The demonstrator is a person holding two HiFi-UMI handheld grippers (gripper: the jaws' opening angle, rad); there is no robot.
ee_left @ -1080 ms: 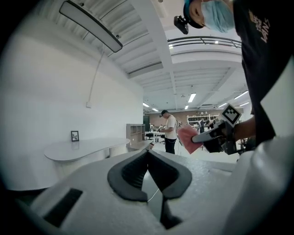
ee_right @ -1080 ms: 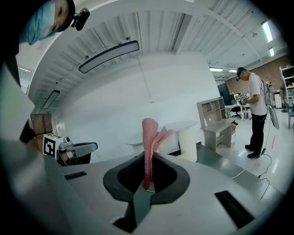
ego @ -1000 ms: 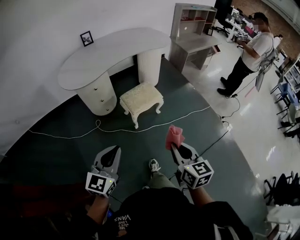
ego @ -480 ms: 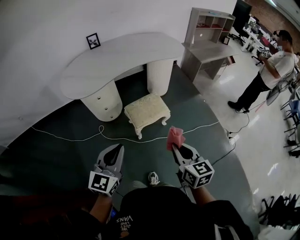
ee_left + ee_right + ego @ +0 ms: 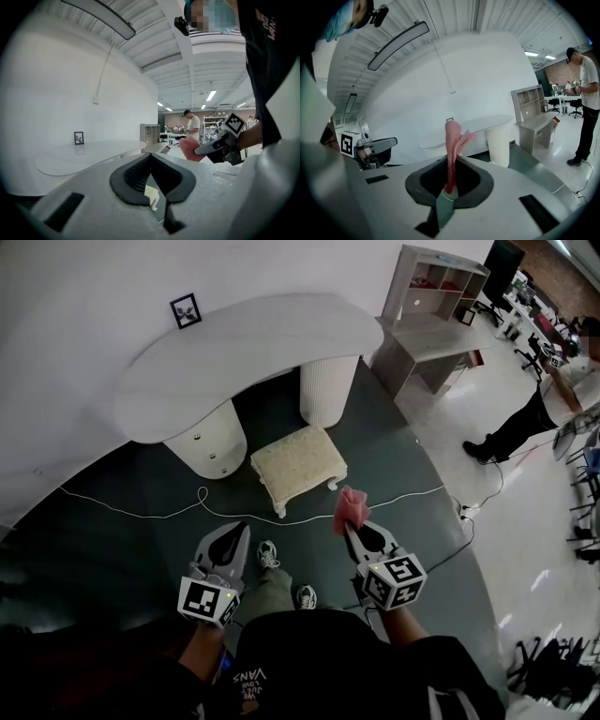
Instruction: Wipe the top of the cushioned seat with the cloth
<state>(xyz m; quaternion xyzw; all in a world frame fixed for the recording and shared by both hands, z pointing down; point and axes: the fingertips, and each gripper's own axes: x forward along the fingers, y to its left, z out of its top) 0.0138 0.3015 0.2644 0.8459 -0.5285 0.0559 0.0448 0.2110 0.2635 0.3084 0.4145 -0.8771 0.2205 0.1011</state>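
Observation:
A small cream cushioned seat [image 5: 299, 461] on white legs stands on the dark floor mat in front of the curved white desk [image 5: 234, 348]; a bit of it shows between the left jaws [image 5: 150, 194]. My right gripper [image 5: 352, 526] [image 5: 451, 161] is shut on a pink cloth [image 5: 351, 508] [image 5: 453, 145], which sticks up past its tips, short of the seat and to its right. My left gripper [image 5: 237, 531] [image 5: 150, 157] is shut and holds nothing, short of the seat on its left. The pink cloth [image 5: 191, 149] also shows in the left gripper view.
A white cable [image 5: 141, 512] runs across the mat in front of the seat. A framed picture [image 5: 186, 309] sits on the desk. A grey shelf desk [image 5: 433, 315] stands at the right. A person [image 5: 553, 395] stands on the light floor far right. My shoes [image 5: 268, 554] are below.
The seat and desk have drawn nearer and shifted right in the head view as I step forward; one foot has come forward between the grippers. Both grippers keep their pose.

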